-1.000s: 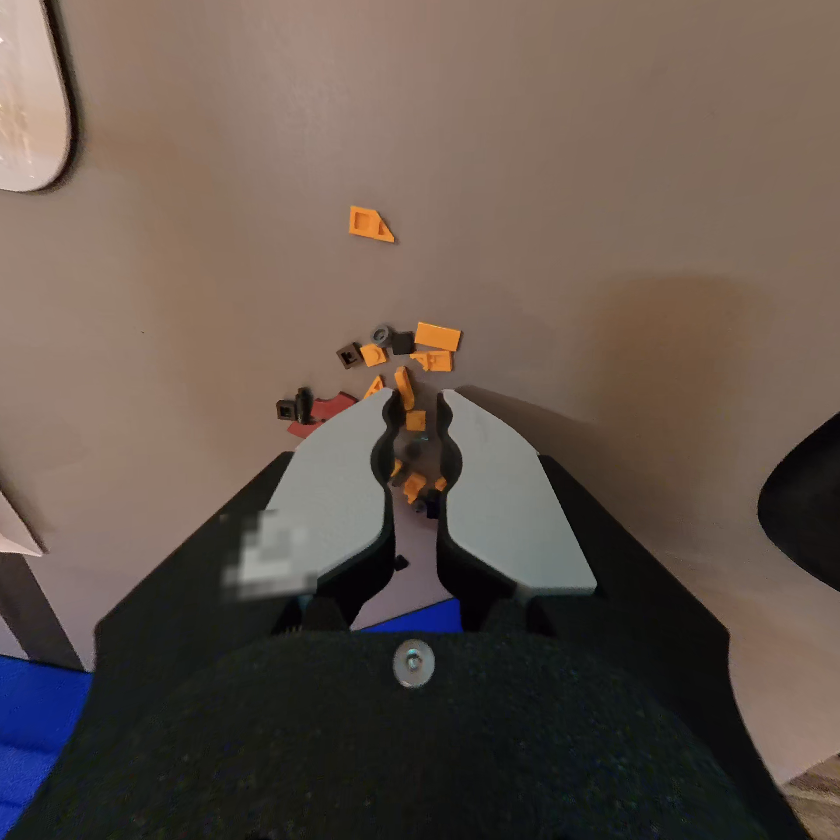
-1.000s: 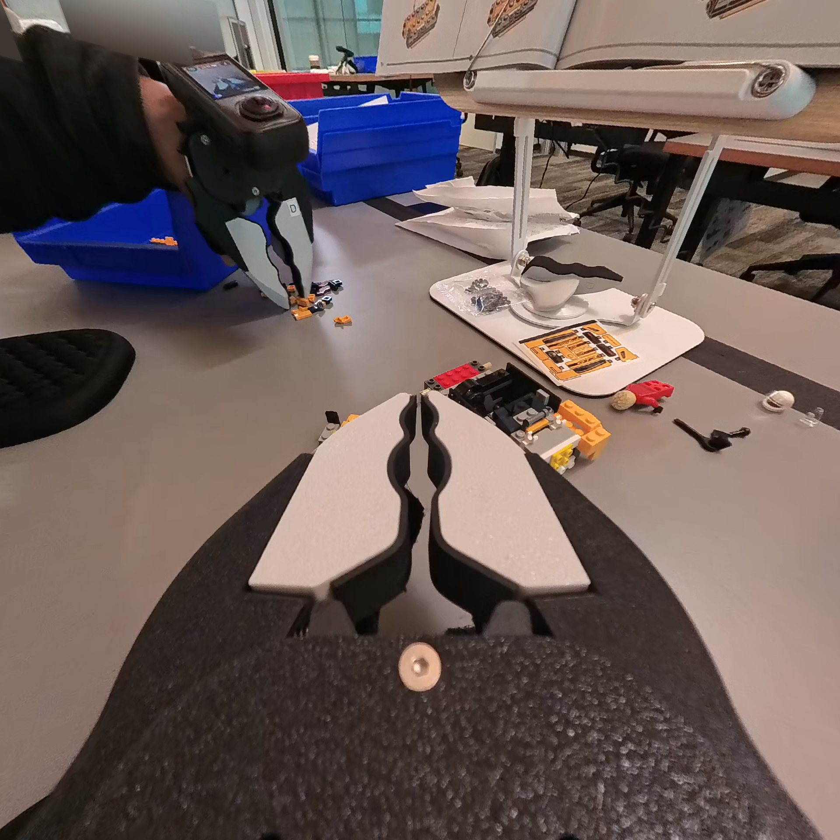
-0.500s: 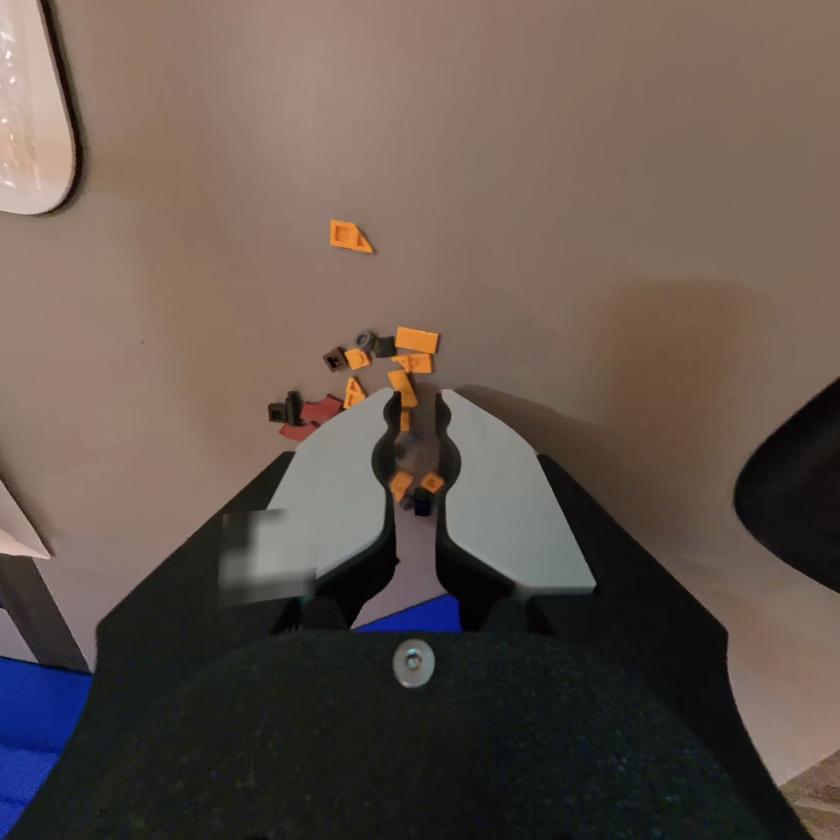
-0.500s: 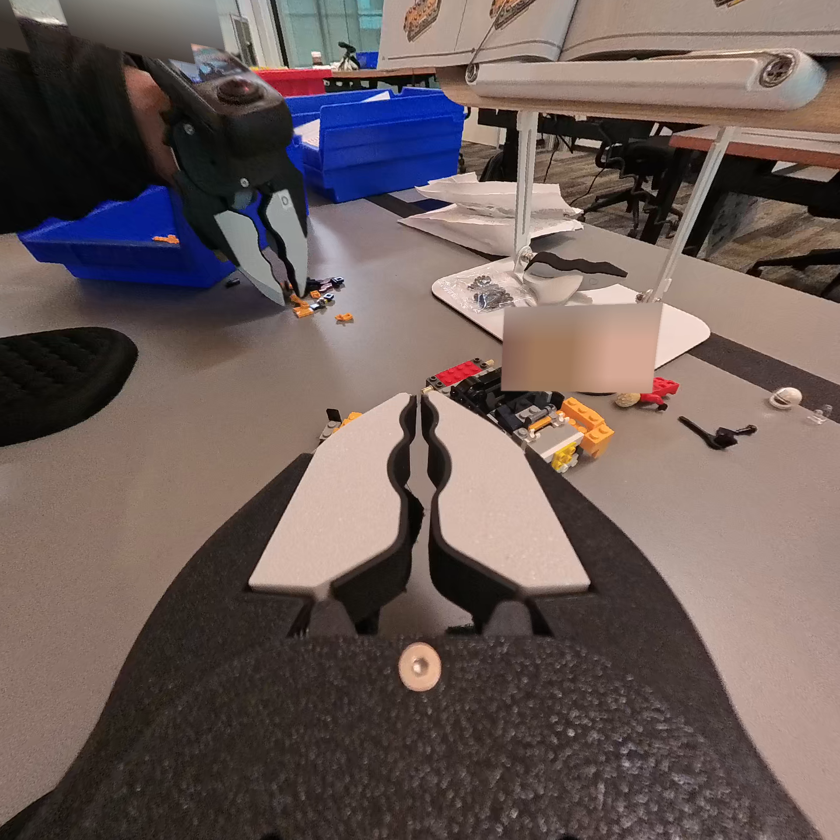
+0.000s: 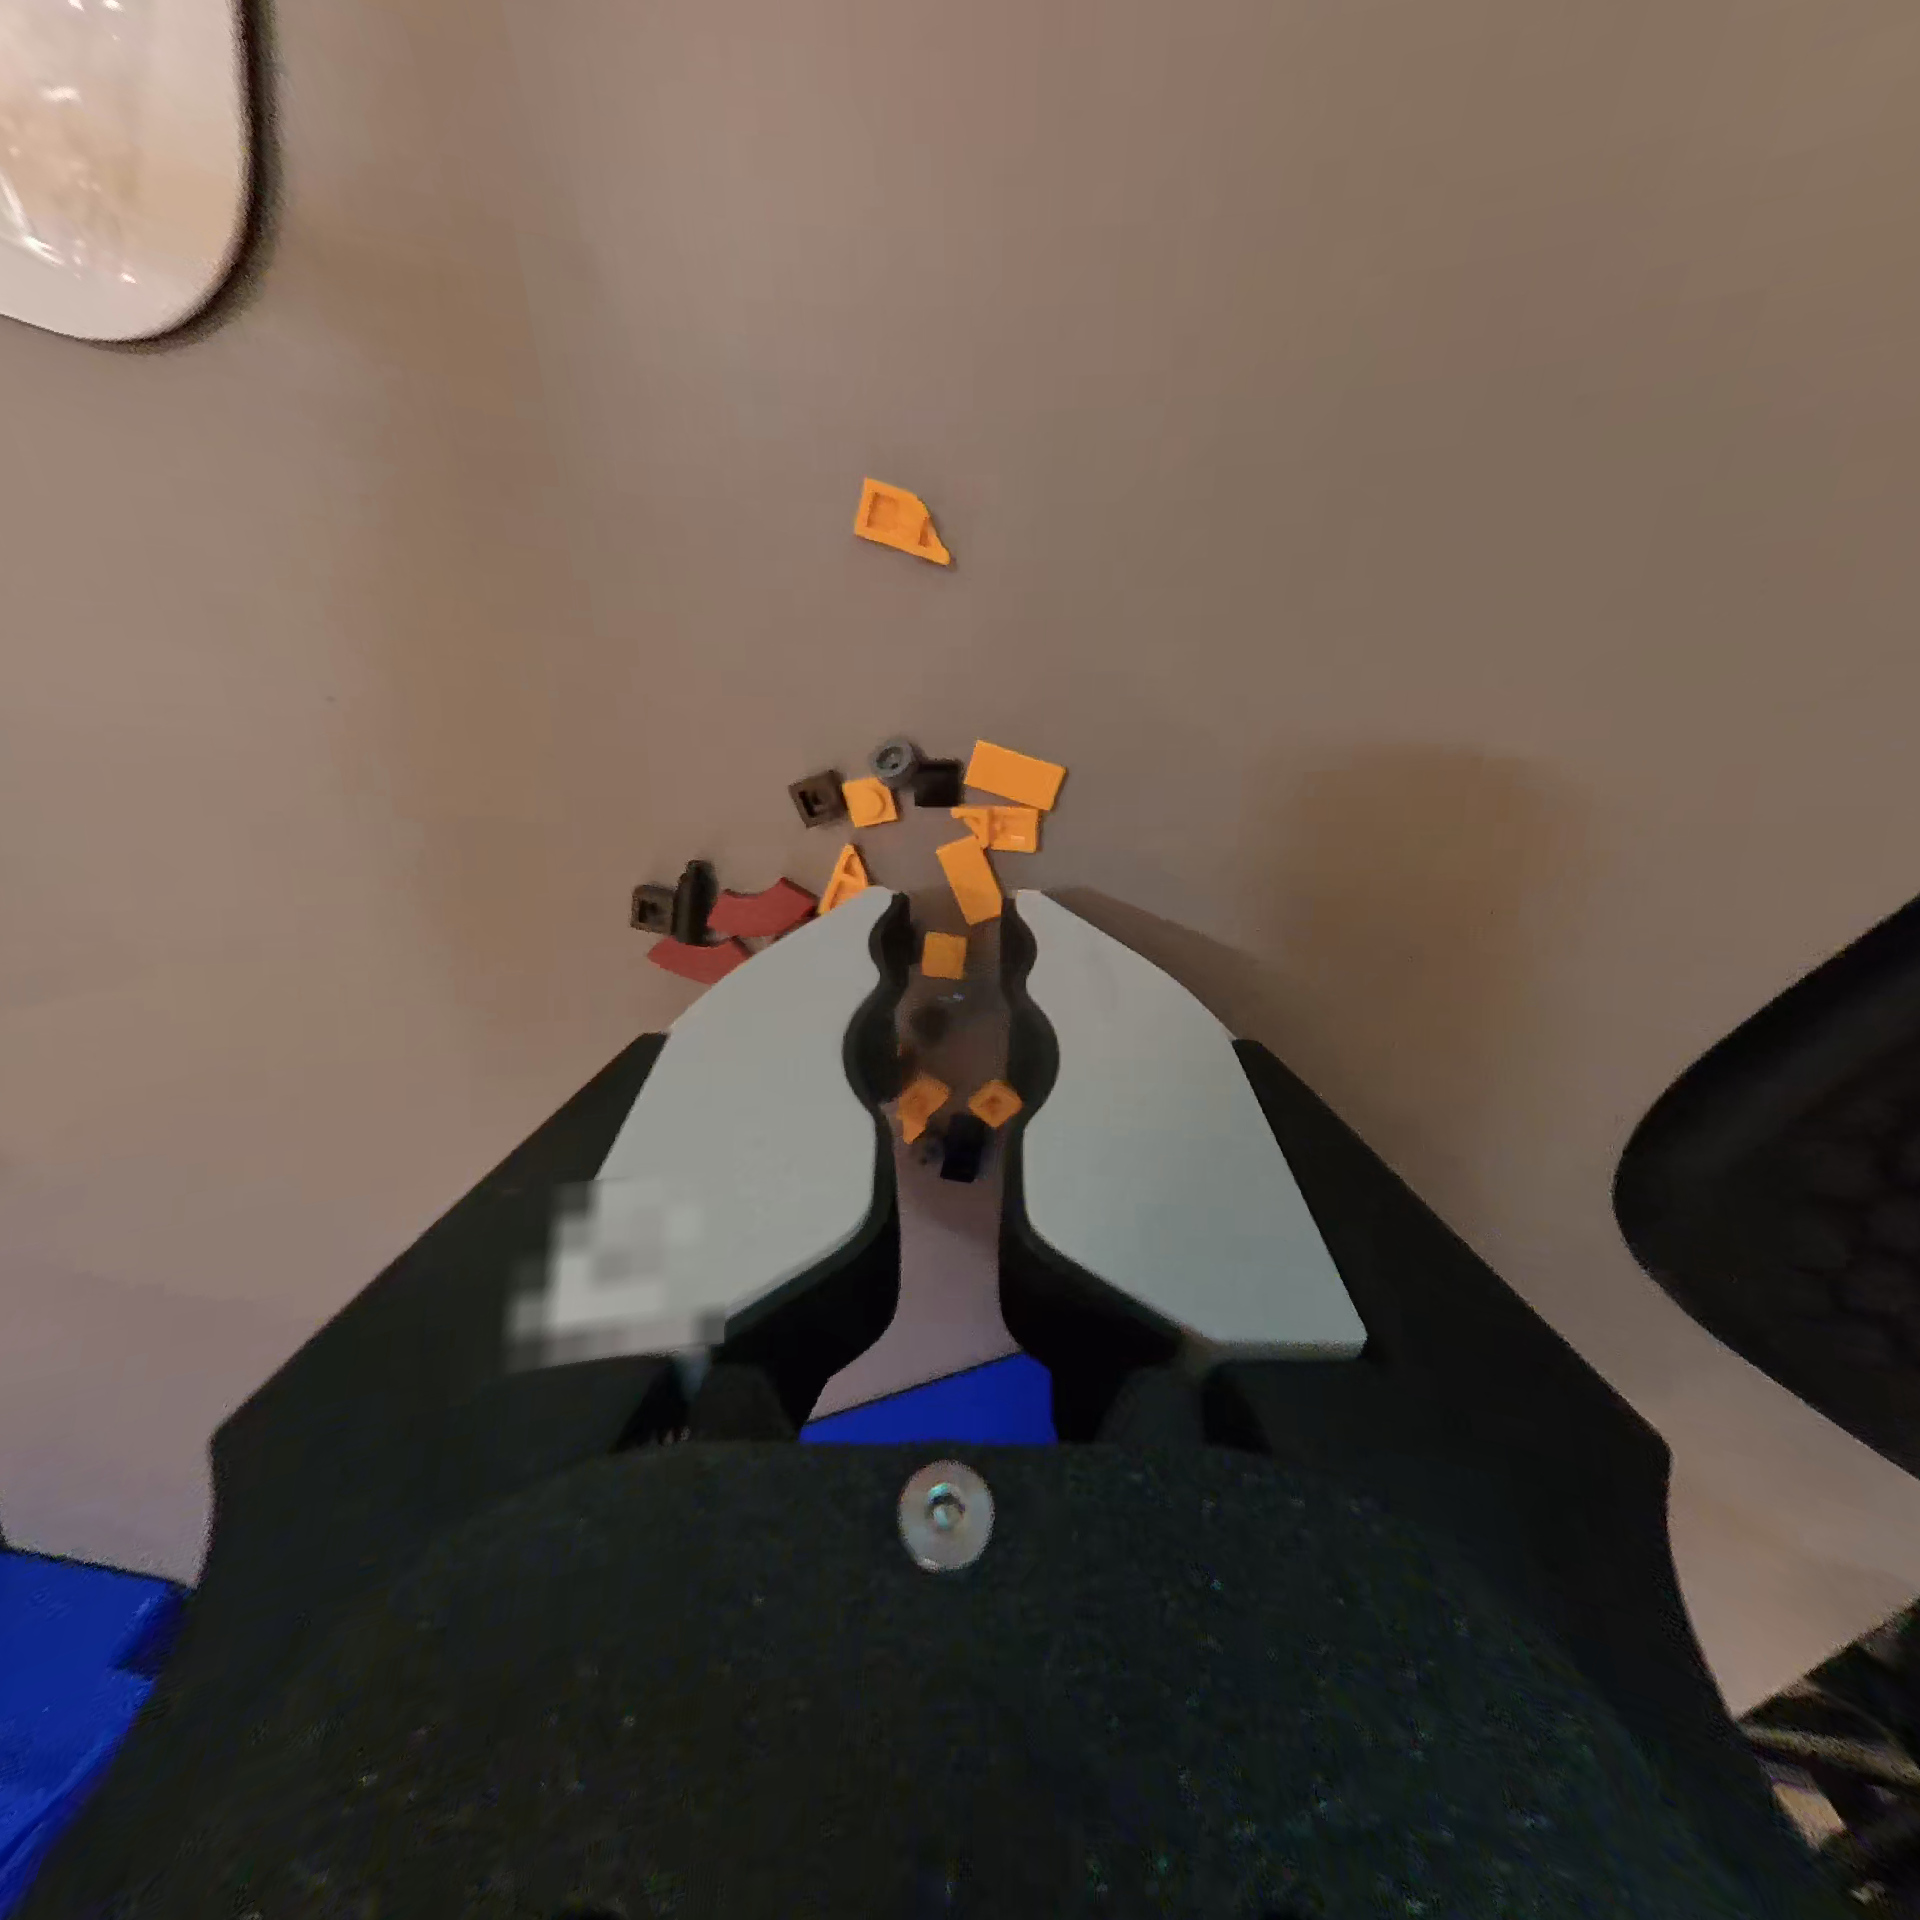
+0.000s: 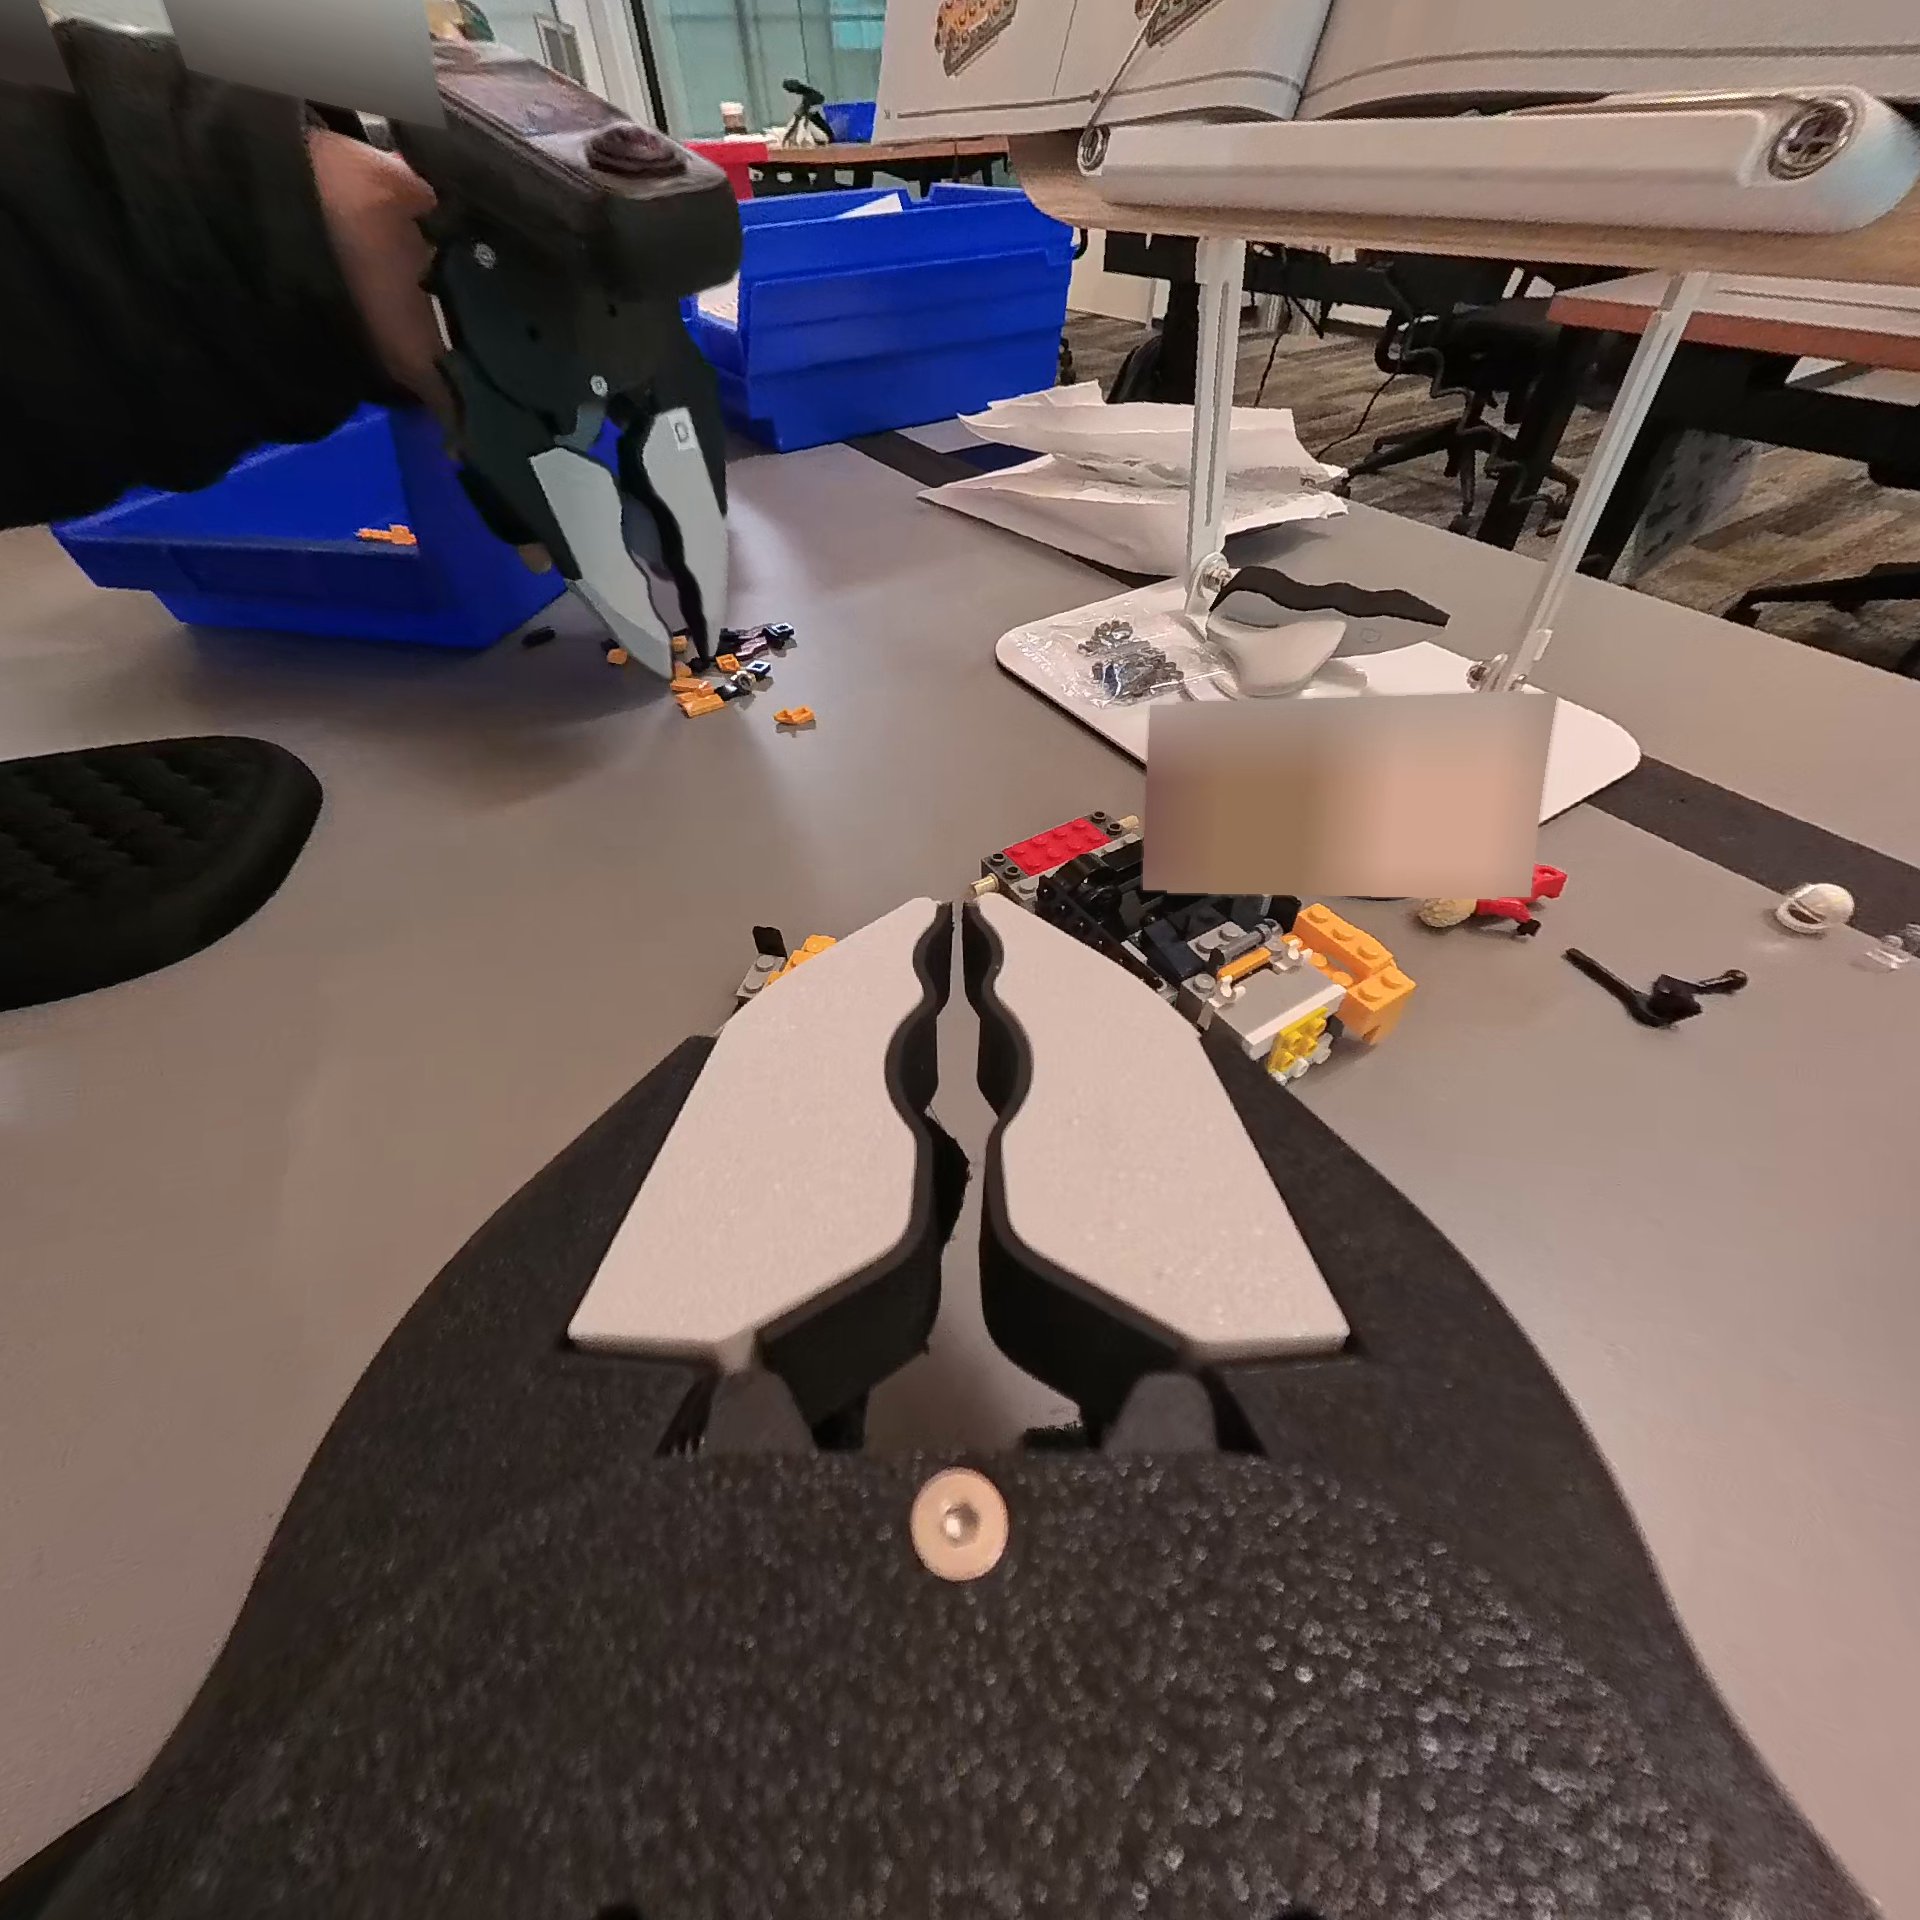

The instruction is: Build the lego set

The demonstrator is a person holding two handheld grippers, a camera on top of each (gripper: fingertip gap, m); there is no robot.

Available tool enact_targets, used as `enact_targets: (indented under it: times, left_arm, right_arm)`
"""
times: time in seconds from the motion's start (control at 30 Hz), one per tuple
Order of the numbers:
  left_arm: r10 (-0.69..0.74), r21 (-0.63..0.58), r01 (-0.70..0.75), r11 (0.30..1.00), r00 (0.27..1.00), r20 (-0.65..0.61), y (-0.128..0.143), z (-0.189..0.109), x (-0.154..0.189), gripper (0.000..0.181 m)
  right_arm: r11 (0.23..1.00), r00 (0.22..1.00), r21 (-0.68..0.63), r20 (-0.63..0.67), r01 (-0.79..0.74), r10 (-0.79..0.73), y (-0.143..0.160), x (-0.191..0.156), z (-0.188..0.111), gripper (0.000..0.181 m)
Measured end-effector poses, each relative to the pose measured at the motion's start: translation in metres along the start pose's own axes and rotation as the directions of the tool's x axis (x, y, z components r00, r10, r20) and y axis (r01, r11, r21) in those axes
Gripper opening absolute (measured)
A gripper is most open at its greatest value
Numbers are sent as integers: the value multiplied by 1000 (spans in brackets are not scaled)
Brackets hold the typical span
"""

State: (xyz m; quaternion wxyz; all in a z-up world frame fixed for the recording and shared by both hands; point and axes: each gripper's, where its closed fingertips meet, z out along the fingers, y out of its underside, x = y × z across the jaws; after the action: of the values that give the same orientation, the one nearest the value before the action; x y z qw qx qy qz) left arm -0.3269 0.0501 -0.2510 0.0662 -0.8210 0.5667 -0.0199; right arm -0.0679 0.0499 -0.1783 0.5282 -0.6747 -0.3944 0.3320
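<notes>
A: Where does the build stand?

B: The half-built brick car [image 6: 1195, 935], black in the middle with a red plate at one end and orange and yellow bricks at the other, sits on the grey tabletop [image 6: 1558, 1195] just beyond the right gripper [image 6: 957, 912]. A blurred patch covers part of its far side.

A: And that gripper?

B: Its grey fingers are drawn nearly together, only a thin slit between the tips, and they hold nothing.

A: The loose parts?

B: A small scatter of orange, black and dark red pieces [image 5: 935, 831] lies well to the left, near a blue plastic bin [image 6: 312, 551]. One orange wedge plate [image 5: 900, 521] lies apart from the heap, farther out.

A: The left gripper is there?

B: Yes. The left gripper [image 5: 951, 904] points down over the heap, fingers spread a little, with several pieces visible on the table in the gap. I cannot tell whether a tip touches any piece. A hand in a dark sleeve [image 6: 374, 260] holds it.

A: What else is around?

B: A black textured pad [image 6: 135, 852] at the left edge, a white stand base [image 6: 1590, 748] with a bag of small grey parts [image 6: 1122, 665] behind the car, and a red figure piece [image 6: 1517, 899] and a black tool-shaped piece [image 6: 1652, 992] to the right.
</notes>
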Motion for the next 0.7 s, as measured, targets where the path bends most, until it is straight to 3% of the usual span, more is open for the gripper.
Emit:
enact_targets:
  times: [0.27,0.37,0.5,0.6,0.7]
  left_arm:
    - [-38,-39,36,999,998,-41,0,7,4,18]
    - [-42,-43,40,998,998,-50,-2,9,7,8]
    - [12,-64,-11,998,1000,20,0,6,3,8]
    - [48,34,-50,998,997,60,-18,-11,10,8]
    - [125,208,-142,968,988,94,-55,-35,31,8]
  right_arm:
    - [1000,1000,-3,4,1,-1,1,-1,0,1]
    - [1000,1000,-5,5,0,0,1,-1,0,1]
    - [1000,1000,-3,5,1,-1,1,-1,0,1]
    - [1000,1000,1,7,1,-1,0,-1,0,1]
    - [1000,1000,11,20,6,-6,-2,-5,0,2]
